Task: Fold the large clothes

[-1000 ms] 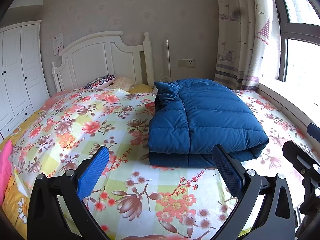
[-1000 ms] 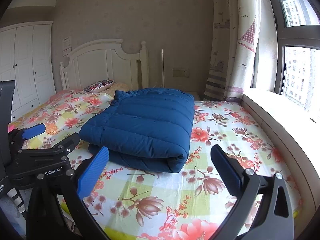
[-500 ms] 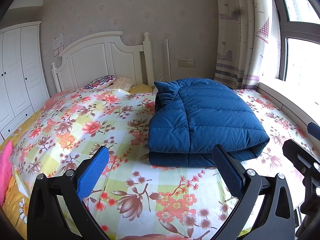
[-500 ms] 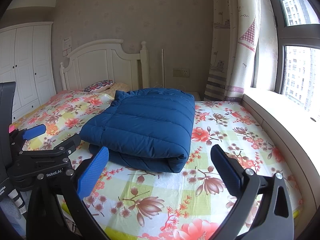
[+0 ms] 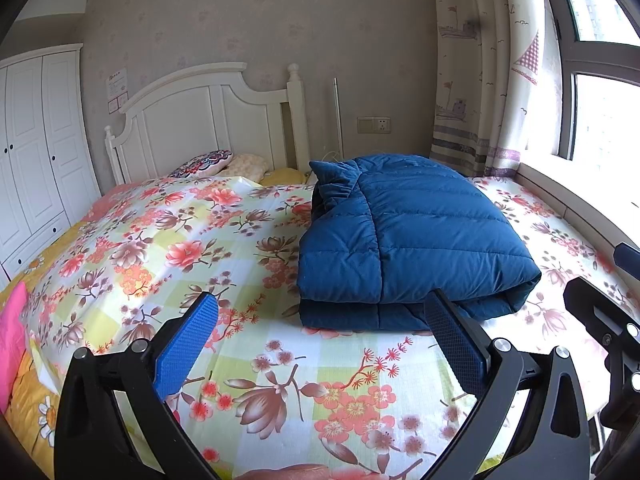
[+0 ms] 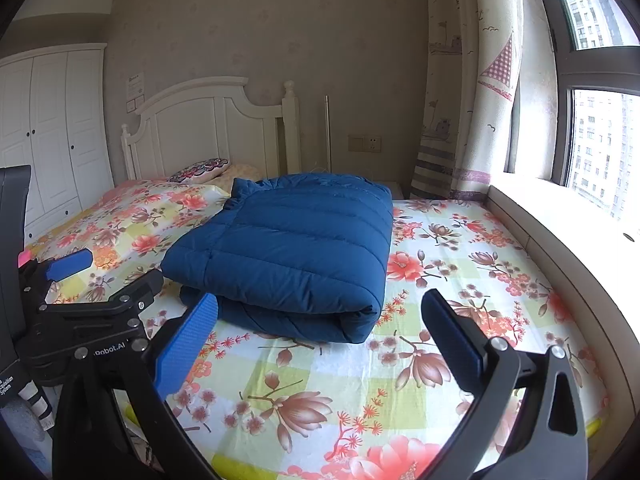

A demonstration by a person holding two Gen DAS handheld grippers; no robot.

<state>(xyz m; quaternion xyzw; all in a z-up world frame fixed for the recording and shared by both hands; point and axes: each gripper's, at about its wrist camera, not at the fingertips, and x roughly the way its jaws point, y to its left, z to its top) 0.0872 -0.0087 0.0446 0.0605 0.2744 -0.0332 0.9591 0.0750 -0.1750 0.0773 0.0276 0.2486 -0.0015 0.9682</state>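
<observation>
A blue quilted down jacket (image 5: 404, 236) lies folded into a thick rectangle on the floral bedsheet (image 5: 192, 248); it also shows in the right wrist view (image 6: 292, 252). My left gripper (image 5: 320, 344) is open and empty, held above the bed's near edge, short of the jacket's front fold. My right gripper (image 6: 318, 340) is open and empty, also in front of the jacket. The left gripper (image 6: 68, 280) shows at the left of the right wrist view.
A white headboard (image 5: 208, 120) and pillows (image 5: 208, 160) stand at the bed's far end. A white wardrobe (image 5: 36, 152) is at left. A curtain (image 6: 468, 80) and a window sill (image 6: 560, 216) run along the right. A pink cloth (image 5: 12, 332) lies at the left edge.
Almost nothing has moved. Both grippers stay open in front of the folded jacket, with only a slight drift of the views.
</observation>
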